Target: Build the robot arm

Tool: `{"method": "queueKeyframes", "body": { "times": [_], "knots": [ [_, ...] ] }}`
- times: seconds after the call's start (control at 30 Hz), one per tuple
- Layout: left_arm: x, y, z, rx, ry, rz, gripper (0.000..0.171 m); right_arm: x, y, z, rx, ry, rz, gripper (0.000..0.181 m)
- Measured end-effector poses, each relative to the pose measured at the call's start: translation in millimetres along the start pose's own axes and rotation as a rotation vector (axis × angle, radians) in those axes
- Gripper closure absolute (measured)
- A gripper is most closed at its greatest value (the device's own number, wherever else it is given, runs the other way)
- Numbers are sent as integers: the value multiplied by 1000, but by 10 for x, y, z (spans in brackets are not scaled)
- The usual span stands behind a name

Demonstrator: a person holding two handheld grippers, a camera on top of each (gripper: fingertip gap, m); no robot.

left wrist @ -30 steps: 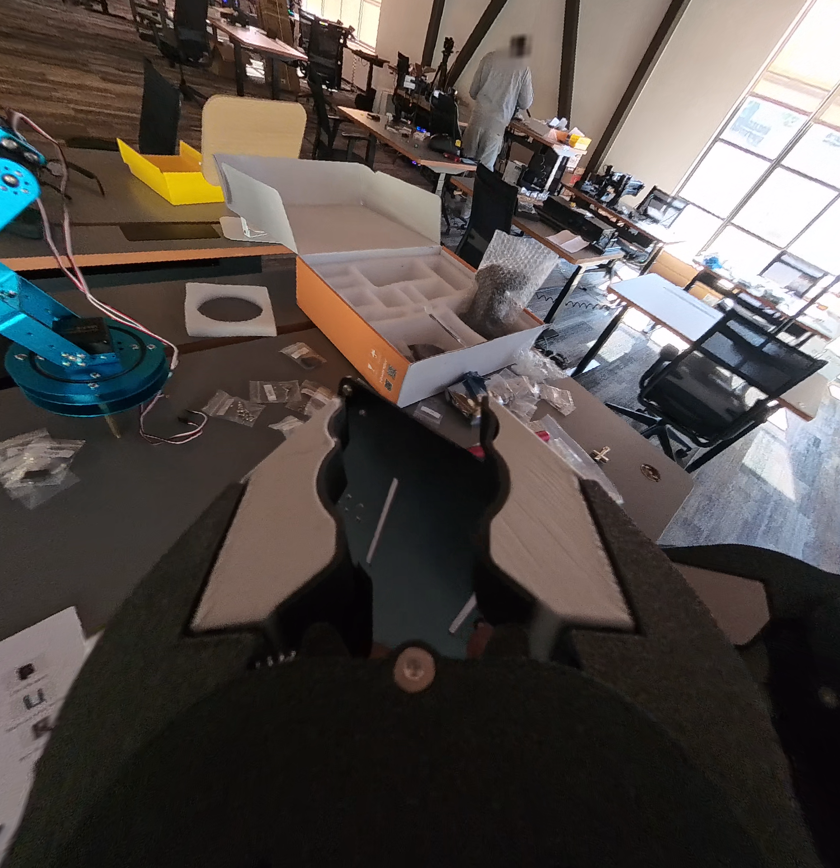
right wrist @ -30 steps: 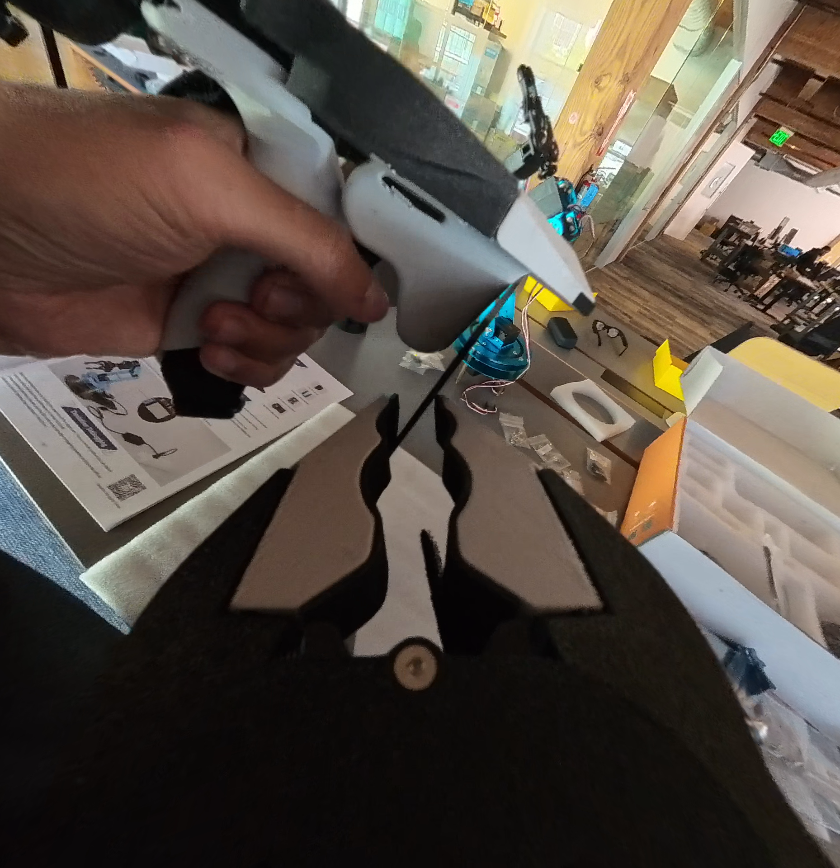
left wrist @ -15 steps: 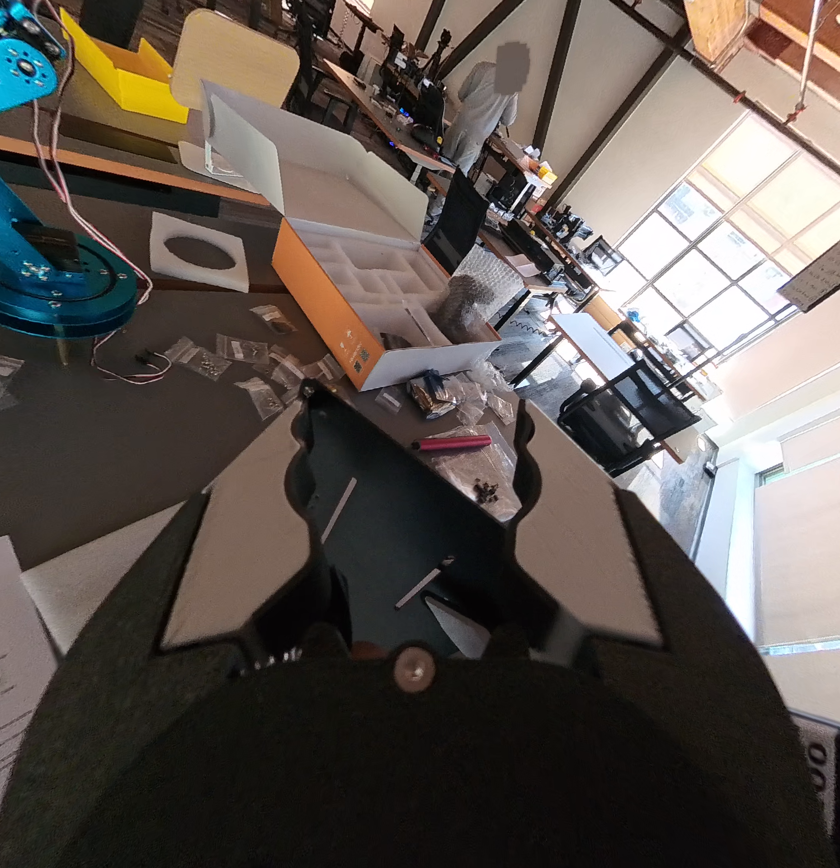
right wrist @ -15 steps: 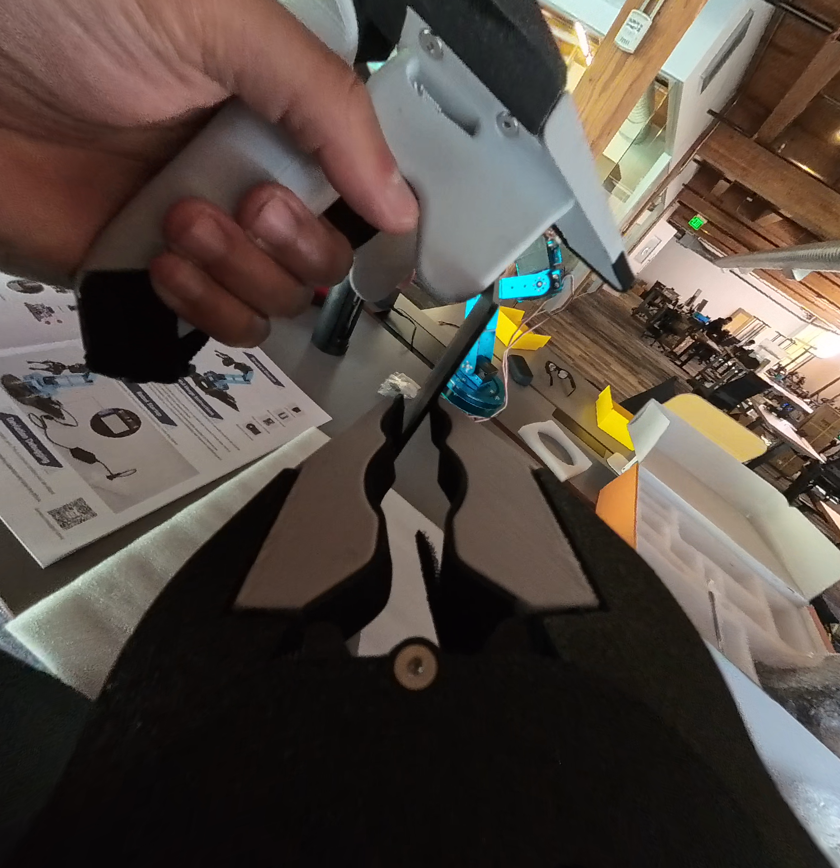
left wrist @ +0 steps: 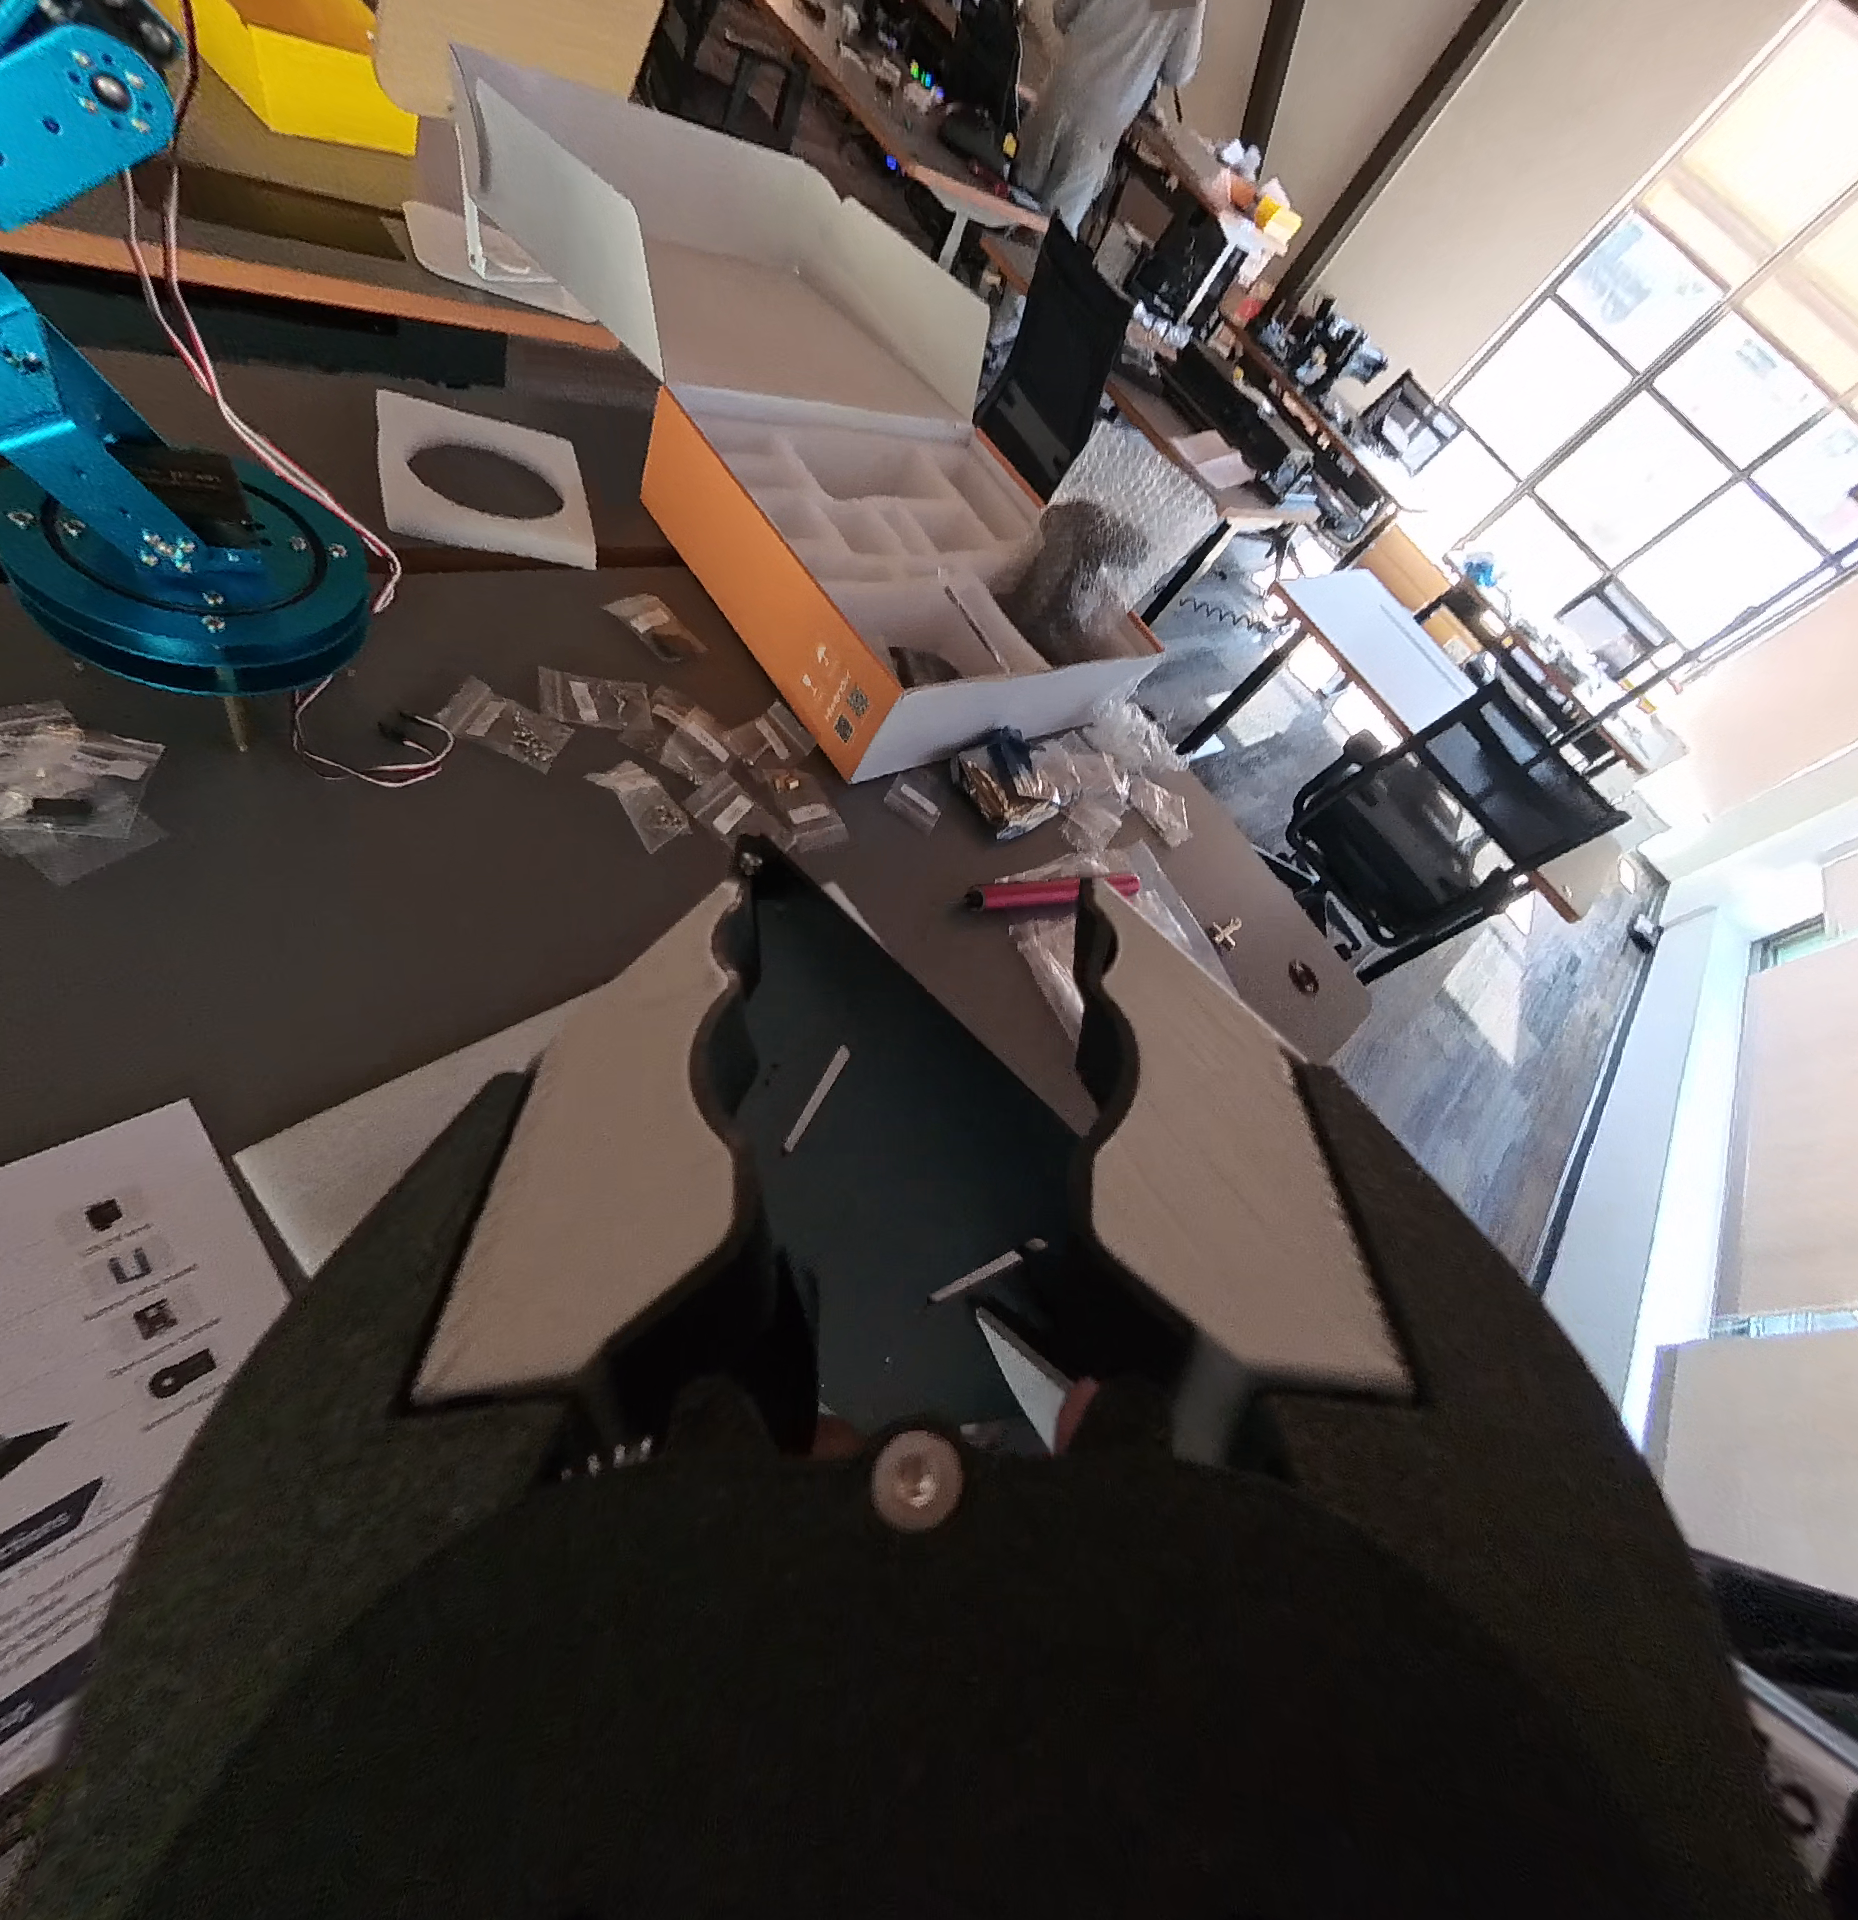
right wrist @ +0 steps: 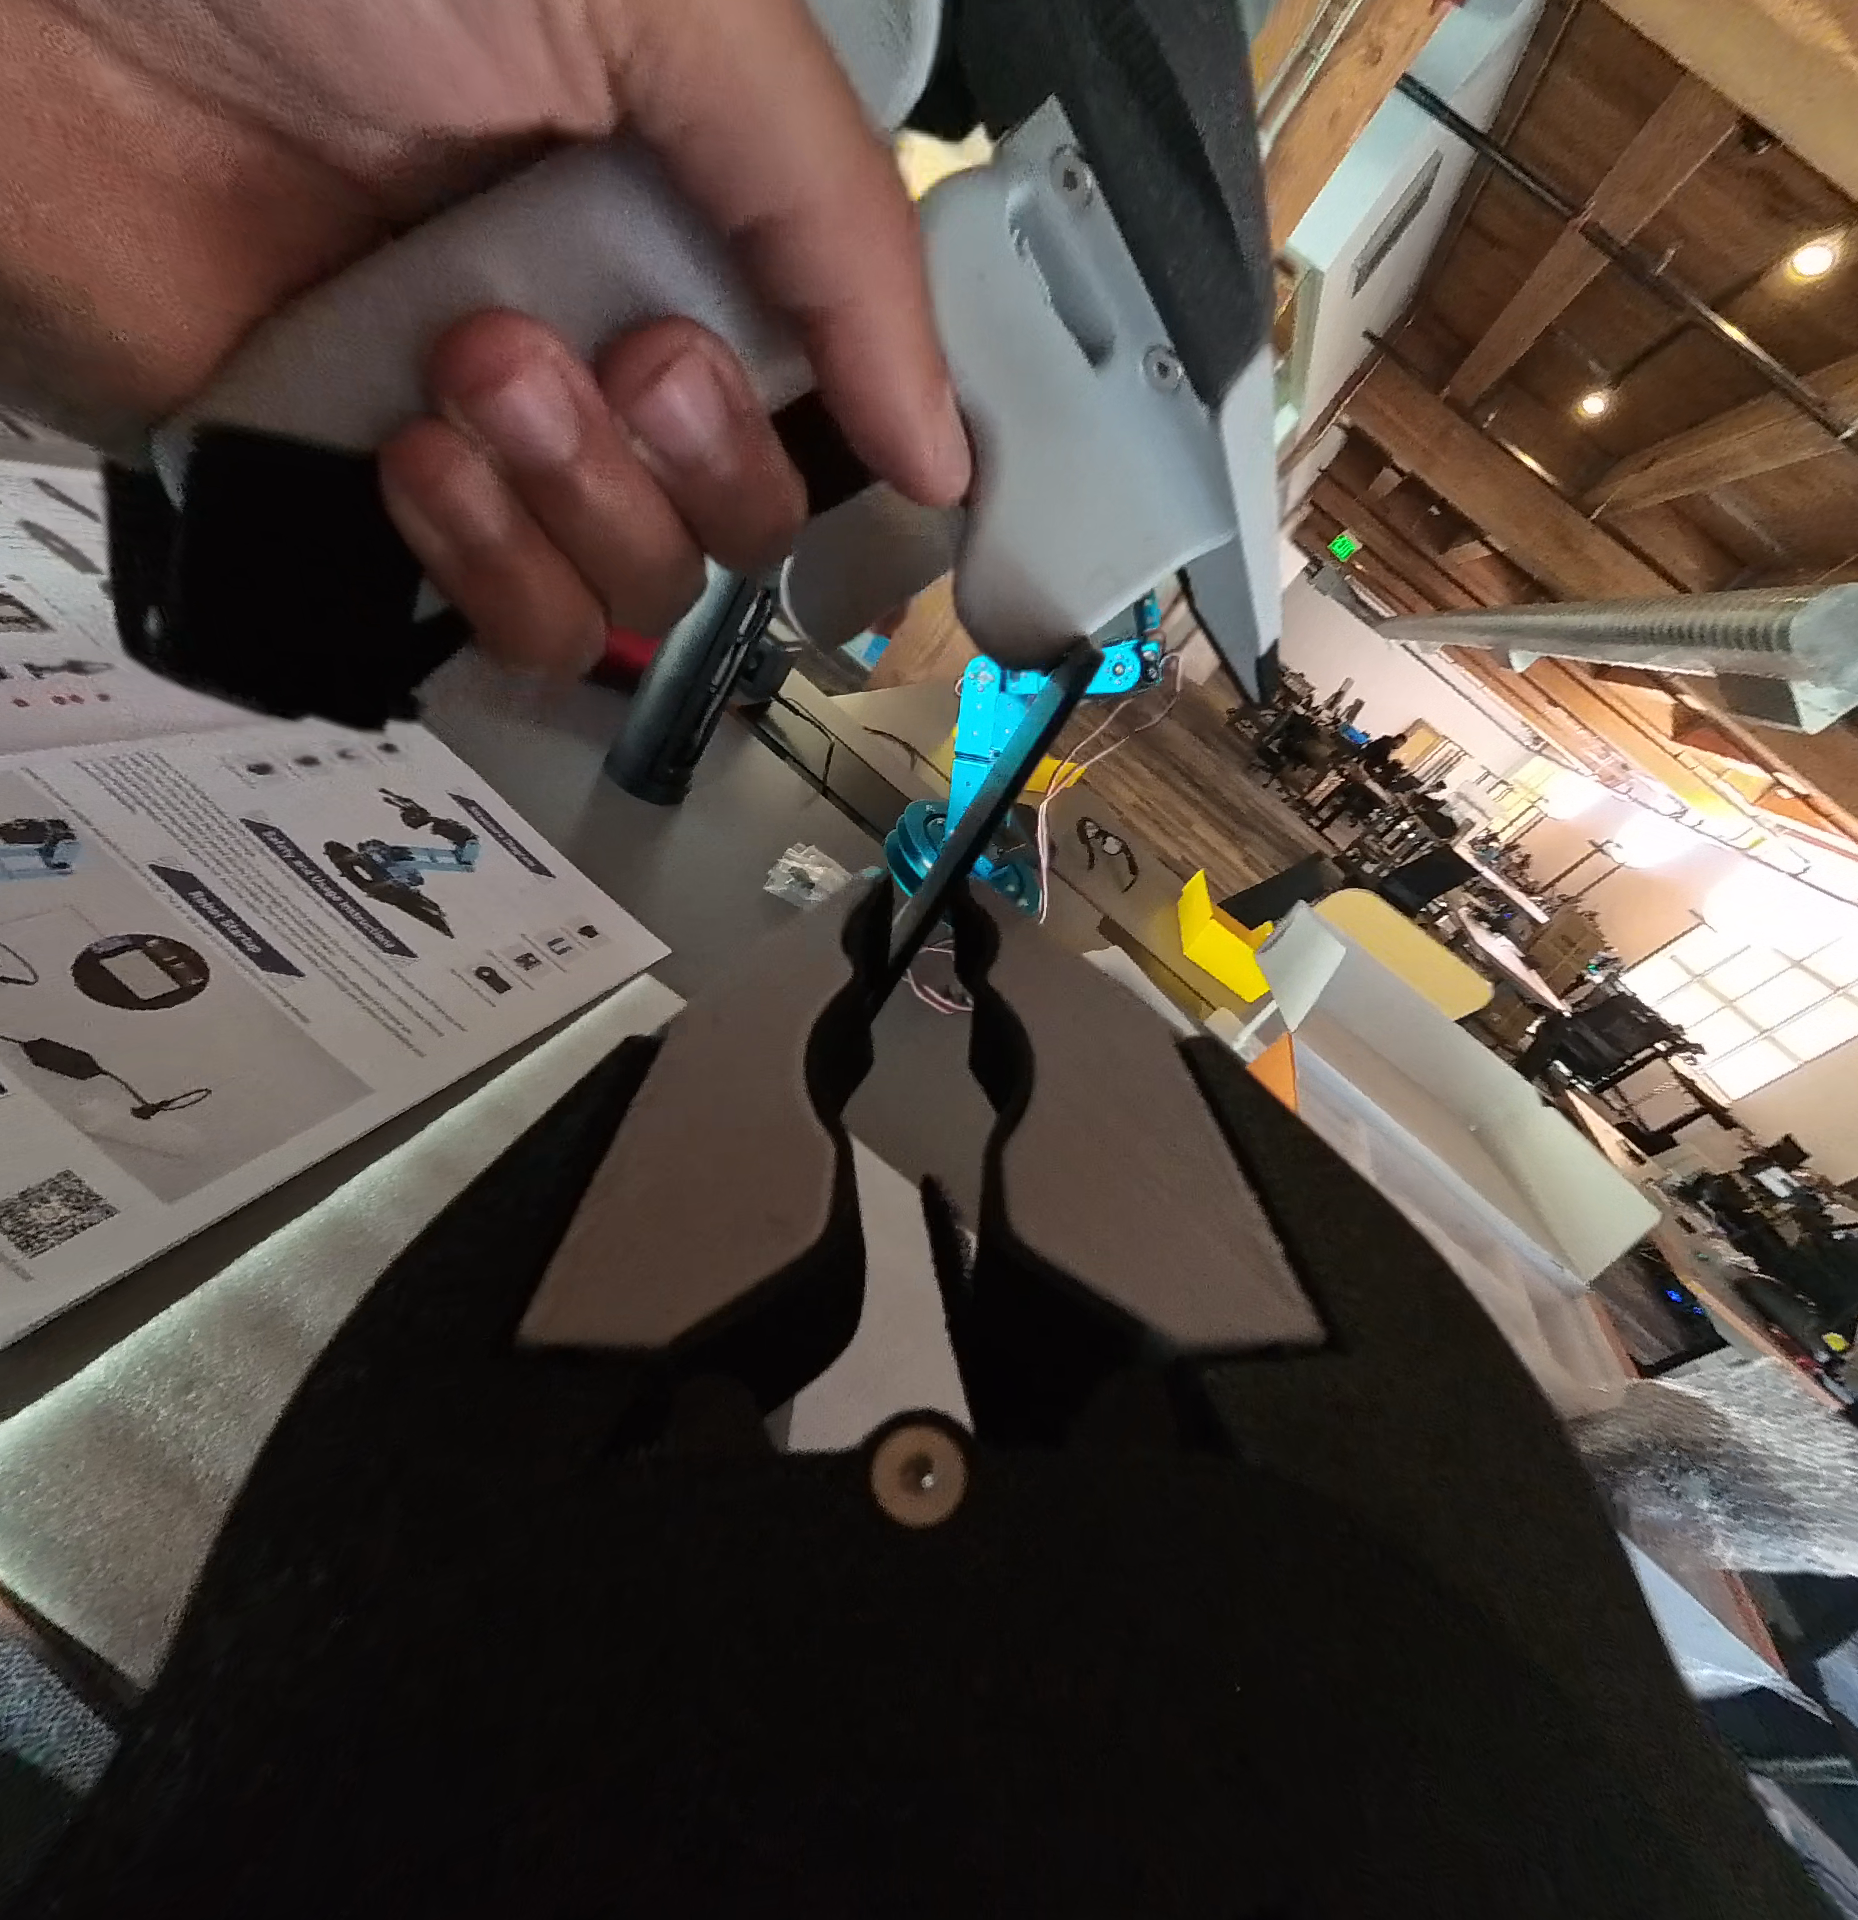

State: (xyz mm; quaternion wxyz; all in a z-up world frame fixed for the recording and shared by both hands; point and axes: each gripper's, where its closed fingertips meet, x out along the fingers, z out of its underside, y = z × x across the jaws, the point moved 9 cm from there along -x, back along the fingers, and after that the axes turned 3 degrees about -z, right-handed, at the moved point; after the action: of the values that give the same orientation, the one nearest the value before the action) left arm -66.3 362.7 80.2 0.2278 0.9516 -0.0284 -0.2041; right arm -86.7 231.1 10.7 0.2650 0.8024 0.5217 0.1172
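While my left gripper (left wrist: pixel 909 914) clamps a flat black perforated plate (left wrist: pixel 883 1164) edgewise, my right gripper (right wrist: pixel 920 925) pinches its near edge, blue robot arm (left wrist: pixel 125 499) far left.

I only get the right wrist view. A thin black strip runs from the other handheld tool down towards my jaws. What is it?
Observer: In the left wrist view it is a flat dark plate with pale slots. You see it edge-on. It spans the jaws of the left gripper.
Operator: What lies beyond that plate?
Observer: A slim magenta rod lies on the table, just past the right-hand fingertip in that view.
Operator: I spot one little bag of parts. Are there more?
Observer: Yes, many small clear bags are scattered between the blue arm base and the orange box.
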Motion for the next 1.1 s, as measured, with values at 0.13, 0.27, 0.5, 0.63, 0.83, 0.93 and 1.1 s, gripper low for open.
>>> {"method": "queueKeyframes", "body": {
  "times": [0.13,0.27,0.5,0.63,0.83,0.93,1.1],
  "knots": [
    [-6,28,-27,19,-56,-13,110,-7,-31,0,25,7,27,173],
    [34,134,-26,77,-83,-20,103,-50,12,32,60,8,37,173],
    [171,332,6,113,-76,27,95,-149,130,124,100,-1,54,172],
    [153,355,38,117,-48,3,94,-169,168,153,132,0,51,173],
    [90,334,90,145,3,39,95,-179,266,218,208,-7,50,175],
    [31,220,102,185,78,117,99,-176,280,228,218,-7,50,175],
    [168,-479,346,216,245,459,125,-168,263,215,219,3,40,175]
  ]
}}
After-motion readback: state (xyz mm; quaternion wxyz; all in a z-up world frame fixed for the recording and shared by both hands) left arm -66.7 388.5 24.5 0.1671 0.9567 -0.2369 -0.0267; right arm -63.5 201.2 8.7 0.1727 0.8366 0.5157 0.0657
